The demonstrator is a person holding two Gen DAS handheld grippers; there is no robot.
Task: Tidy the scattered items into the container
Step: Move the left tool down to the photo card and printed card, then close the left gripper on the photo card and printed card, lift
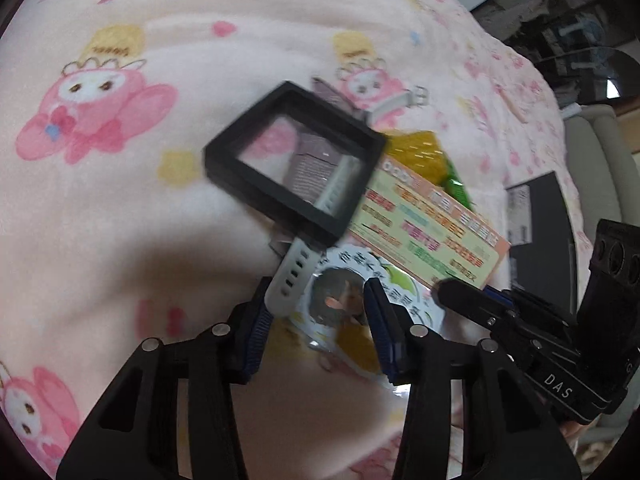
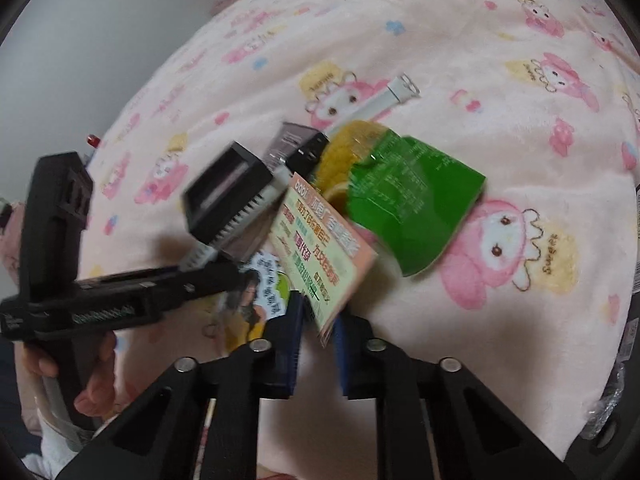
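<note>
Pink cartoon-print blanket (image 1: 120,220) on a bed, carrying one heap of items well in from its edges. Heap: black square frame box (image 1: 296,160); grey perforated strap (image 1: 294,276); printed card (image 2: 320,256); round sticker sheet (image 1: 360,308); green snack packet (image 2: 408,204); yellow plush piece (image 2: 352,148). Left tool (image 1: 320,300): jaws partly apart, straddling strap end and sticker sheet, no grip evident. Right tool (image 2: 318,320): jaws closed onto the card's lower edge, card tilted up. No container identifiable.
</note>
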